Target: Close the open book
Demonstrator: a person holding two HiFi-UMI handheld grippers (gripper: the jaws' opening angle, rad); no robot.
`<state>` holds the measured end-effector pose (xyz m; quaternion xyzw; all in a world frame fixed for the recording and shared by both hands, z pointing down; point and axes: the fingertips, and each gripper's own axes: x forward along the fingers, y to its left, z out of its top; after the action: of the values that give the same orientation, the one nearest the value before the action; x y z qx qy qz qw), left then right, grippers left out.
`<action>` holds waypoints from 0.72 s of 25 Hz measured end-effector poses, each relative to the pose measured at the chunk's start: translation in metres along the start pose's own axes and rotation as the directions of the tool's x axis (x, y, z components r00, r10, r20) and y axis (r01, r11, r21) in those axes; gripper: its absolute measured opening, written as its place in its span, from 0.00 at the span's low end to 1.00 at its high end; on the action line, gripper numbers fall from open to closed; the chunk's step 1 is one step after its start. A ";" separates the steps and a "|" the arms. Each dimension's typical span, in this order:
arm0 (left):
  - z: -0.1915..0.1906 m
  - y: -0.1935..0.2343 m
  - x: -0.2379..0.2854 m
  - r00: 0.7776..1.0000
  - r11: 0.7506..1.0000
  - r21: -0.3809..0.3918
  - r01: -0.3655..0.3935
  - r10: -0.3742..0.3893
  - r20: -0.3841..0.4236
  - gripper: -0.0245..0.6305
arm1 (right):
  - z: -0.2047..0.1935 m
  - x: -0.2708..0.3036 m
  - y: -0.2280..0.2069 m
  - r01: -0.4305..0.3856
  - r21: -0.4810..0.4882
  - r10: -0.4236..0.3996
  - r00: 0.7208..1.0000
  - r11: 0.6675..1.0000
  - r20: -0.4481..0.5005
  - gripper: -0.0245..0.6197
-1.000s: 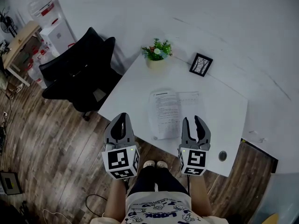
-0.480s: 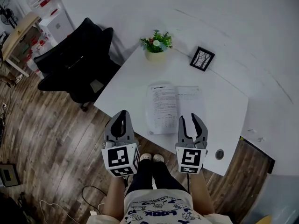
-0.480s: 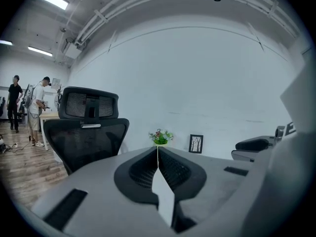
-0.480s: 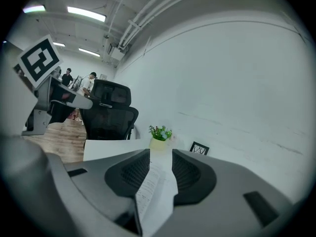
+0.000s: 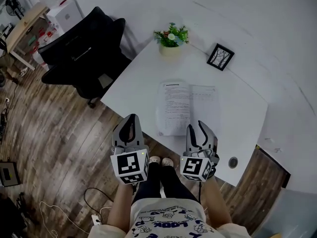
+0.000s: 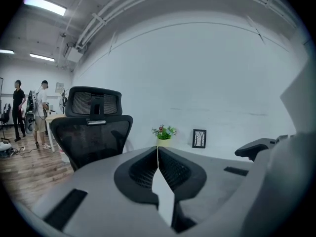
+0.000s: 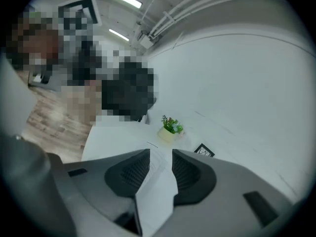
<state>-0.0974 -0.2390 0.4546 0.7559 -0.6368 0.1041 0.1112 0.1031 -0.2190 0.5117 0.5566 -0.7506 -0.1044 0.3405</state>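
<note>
The open book (image 5: 186, 108) lies flat on the white table (image 5: 133, 86), its pages up and its near edge towards me. My left gripper (image 5: 131, 121) hovers over the table's near left edge, left of the book, with its jaws shut and nothing in them (image 6: 158, 150). My right gripper (image 5: 201, 127) hangs just short of the book's near right corner. Its jaws stand apart and hold nothing (image 7: 161, 152). Through that gap the book's page (image 7: 156, 164) shows ahead.
A potted plant (image 5: 172, 37) and a small framed picture (image 5: 220, 56) stand at the table's far edge. A black office chair (image 5: 84, 53) sits to the left on the wooden floor. A cable hole (image 5: 233, 161) marks the near right corner. Two people (image 6: 19, 112) stand far off.
Both grippers have sunk a little towards the table's near edge. The right one has rolled, so its marker cube now sits tilted. The book has not moved.
</note>
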 end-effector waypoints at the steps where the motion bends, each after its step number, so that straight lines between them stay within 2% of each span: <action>1: -0.002 0.000 -0.001 1.000 1.000 0.002 -0.004 0.004 0.000 0.08 | -0.006 0.001 0.007 -0.011 -0.051 0.011 1.000 0.999 -0.009 0.25; 3: -0.004 0.000 -0.004 1.000 1.000 0.008 -0.012 0.011 0.002 0.08 | -0.018 0.003 0.022 -0.042 -0.176 0.036 0.999 0.984 -0.033 0.25; 6: -0.005 0.000 -0.007 1.000 1.000 0.016 -0.021 0.021 0.006 0.08 | -0.034 0.005 0.043 -0.080 -0.324 0.064 0.996 0.943 -0.059 0.25; 10: -0.005 0.002 -0.009 1.000 1.000 0.013 -0.026 0.026 0.008 0.08 | -0.042 0.008 0.066 -0.111 -0.432 0.091 0.994 0.895 -0.067 0.25; 14: -0.006 0.004 -0.013 0.999 0.999 0.007 -0.032 0.032 0.010 0.08 | -0.050 0.008 0.089 -0.134 -0.573 0.118 0.991 0.809 -0.065 0.25; 16: -0.006 0.007 -0.014 0.999 0.999 0.000 -0.038 0.038 0.010 0.08 | -0.056 0.010 0.102 -0.160 -0.611 0.144 0.987 0.775 -0.075 0.25; 18: -0.007 0.012 -0.016 0.999 0.999 -0.007 -0.045 0.045 0.007 0.08 | -0.062 0.011 0.112 -0.191 -0.625 0.170 0.981 0.757 -0.094 0.25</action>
<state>-0.1117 -0.2236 0.4572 0.7414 -0.6543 0.1014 0.1092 0.0545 -0.1754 0.6228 0.3371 -0.7165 -0.3078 0.5275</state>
